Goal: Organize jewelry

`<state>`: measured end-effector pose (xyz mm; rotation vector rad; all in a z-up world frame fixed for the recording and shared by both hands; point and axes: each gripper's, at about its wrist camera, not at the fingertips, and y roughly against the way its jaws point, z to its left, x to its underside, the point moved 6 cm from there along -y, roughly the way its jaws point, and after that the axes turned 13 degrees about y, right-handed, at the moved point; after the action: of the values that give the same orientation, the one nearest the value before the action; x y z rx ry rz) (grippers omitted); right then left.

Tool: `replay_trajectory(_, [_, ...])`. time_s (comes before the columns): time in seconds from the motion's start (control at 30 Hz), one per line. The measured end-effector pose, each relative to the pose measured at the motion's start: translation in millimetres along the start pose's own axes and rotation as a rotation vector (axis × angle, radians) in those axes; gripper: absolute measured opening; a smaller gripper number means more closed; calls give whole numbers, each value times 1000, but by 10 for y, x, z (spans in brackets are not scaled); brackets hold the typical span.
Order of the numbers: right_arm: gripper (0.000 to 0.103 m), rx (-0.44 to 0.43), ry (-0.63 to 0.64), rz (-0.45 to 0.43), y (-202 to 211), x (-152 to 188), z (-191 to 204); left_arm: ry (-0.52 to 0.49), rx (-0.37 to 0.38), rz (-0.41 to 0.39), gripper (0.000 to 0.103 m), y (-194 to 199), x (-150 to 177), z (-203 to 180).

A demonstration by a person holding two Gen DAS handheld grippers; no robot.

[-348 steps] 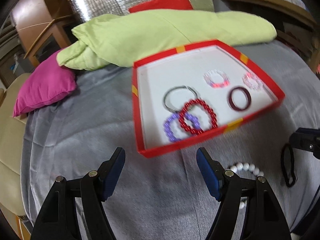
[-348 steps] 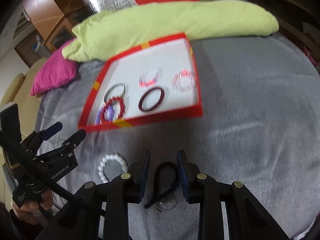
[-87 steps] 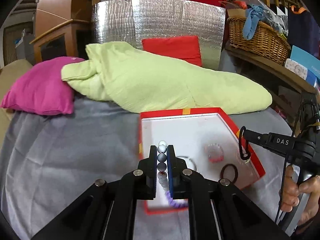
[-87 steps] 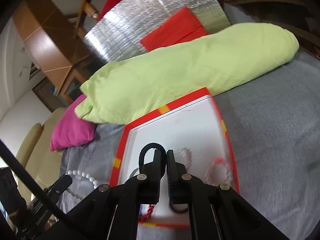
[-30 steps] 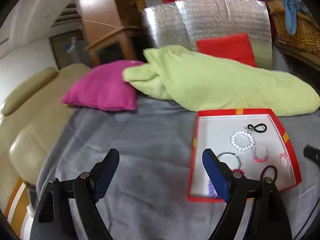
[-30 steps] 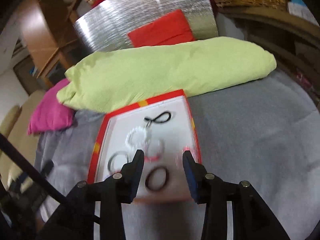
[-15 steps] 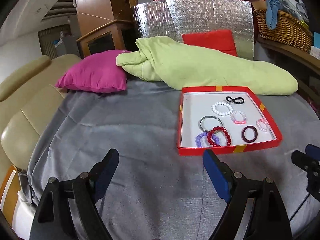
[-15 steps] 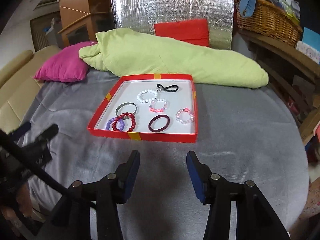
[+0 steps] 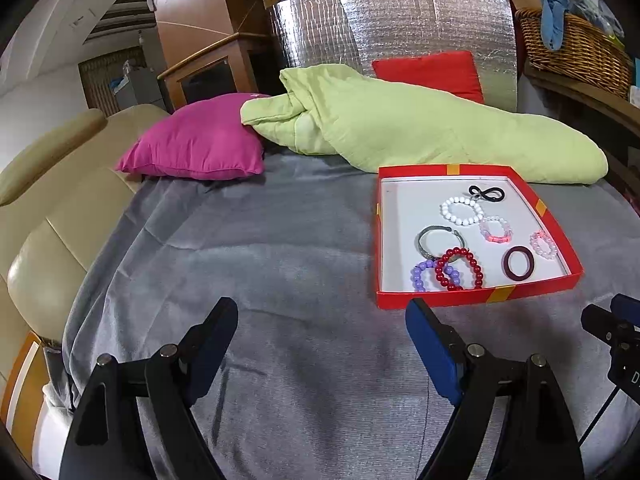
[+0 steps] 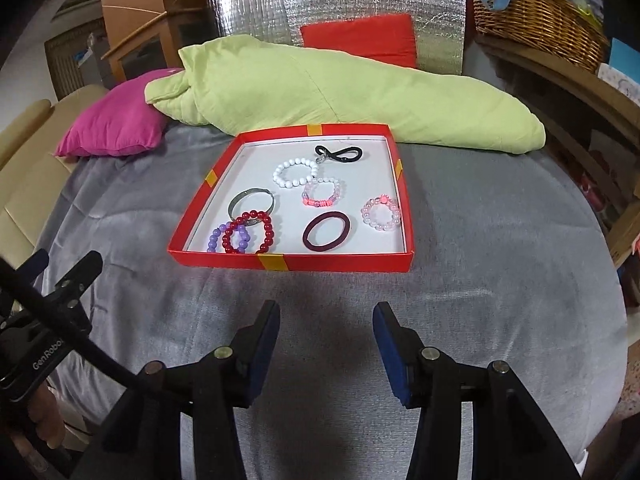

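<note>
A red box lid with a white floor lies on the grey blanket. In it lie several pieces: a white bead bracelet, a black hair tie, a red bead bracelet, a purple bead bracelet, a metal bangle, a maroon ring and two pink bracelets. My left gripper is open and empty, low and left of the box. My right gripper is open and empty in front of the box.
A light green quilt and a magenta pillow lie behind the box. A beige couch borders the left. A wicker basket stands on a shelf at the right. The grey blanket spreads around the box.
Both grippers have pulled back from the box and stay open. The white bracelet and black hair tie, held 2.9 s ago, lie in the box.
</note>
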<state>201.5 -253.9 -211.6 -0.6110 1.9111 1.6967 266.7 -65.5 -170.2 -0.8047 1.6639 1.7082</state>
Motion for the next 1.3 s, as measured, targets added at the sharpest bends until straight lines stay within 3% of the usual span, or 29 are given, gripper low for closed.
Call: replay_trajectory(1.3, [52,24,8,-23,56,-13,14,30,25,-5,86,77,-43,93])
